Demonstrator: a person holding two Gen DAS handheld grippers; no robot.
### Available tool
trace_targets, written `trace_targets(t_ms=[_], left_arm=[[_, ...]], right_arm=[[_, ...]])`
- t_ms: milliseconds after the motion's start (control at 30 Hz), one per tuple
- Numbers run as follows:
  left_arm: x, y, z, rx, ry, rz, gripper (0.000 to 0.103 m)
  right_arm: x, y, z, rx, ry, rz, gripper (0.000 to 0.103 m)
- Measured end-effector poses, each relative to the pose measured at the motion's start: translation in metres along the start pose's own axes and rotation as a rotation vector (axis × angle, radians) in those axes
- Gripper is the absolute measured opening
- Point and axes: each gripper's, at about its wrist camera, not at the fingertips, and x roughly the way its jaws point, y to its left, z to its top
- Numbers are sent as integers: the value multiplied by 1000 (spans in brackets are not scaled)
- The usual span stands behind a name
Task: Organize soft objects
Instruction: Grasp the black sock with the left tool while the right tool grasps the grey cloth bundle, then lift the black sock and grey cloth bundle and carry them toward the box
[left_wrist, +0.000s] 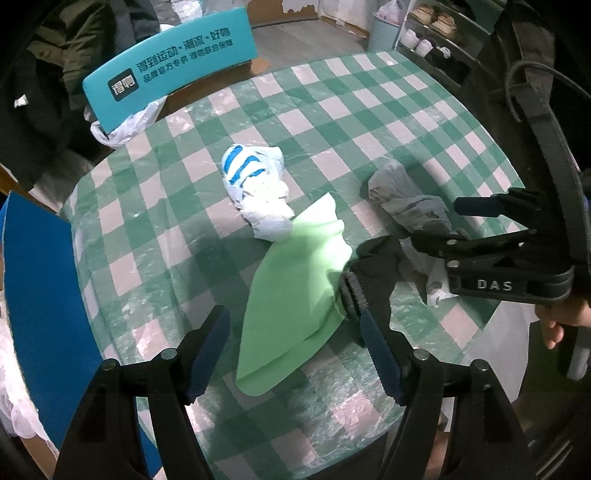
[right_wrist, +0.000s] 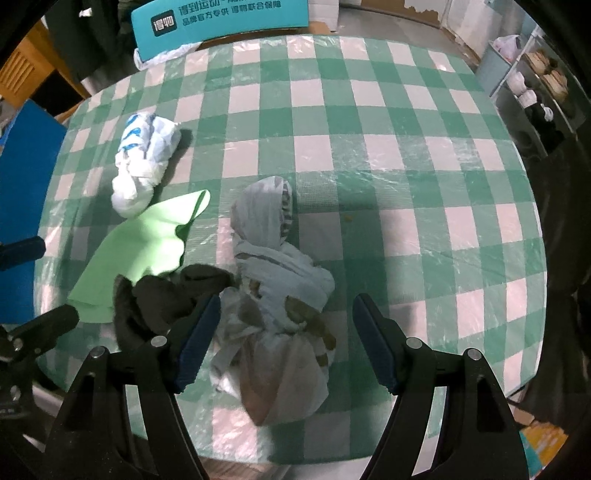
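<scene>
Two sock bundles, white-blue (left_wrist: 255, 192) and grey (right_wrist: 273, 251), look rolled; green cloth (left_wrist: 295, 288) and black sock (right_wrist: 162, 302) remain loose. I hold both grippers (left_wrist: 295, 350) (right_wrist: 286, 339) spread, empty.

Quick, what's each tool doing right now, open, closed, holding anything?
Left tool: open, empty, above the light green cloth.
Right tool: open, empty, over the knotted pale grey bundle.

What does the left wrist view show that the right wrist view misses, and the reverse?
Only left wrist: the right tool from the side, over the grey bundle. Only right wrist: that bundle's whole length, down to its pale knotted end. Both: checked tablecloth, green cloth, black sock, blue-striped white bundle, teal sign. Both tools are open.
</scene>
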Motion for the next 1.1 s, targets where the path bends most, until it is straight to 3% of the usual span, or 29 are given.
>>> trace_targets(t_ms=[100, 167, 200, 333, 567, 1033, 1100], left_arm=[[3, -3, 2, 7, 6, -8, 75], [6, -7, 3, 12, 12, -14, 75], [7, -8, 4, 13, 13, -15, 75], [10, -14, 7, 26, 22, -19, 75], [16, -28, 13, 44, 15, -63, 75], [51, -41, 14, 36, 91, -115, 74], [56, -40, 13, 35, 102, -119, 66]], right_arm=[[9, 0, 1, -8, 12, 2, 73], [15, 0, 0, -20, 31, 8, 50], [18, 0, -1, -23, 39, 9, 44], [13, -4, -1, -24, 20, 4, 36], [-8, -21, -1, 30, -20, 7, 35], [-12, -26, -6, 57, -1, 32, 35], [-12, -26, -7, 59, 1, 31, 35]])
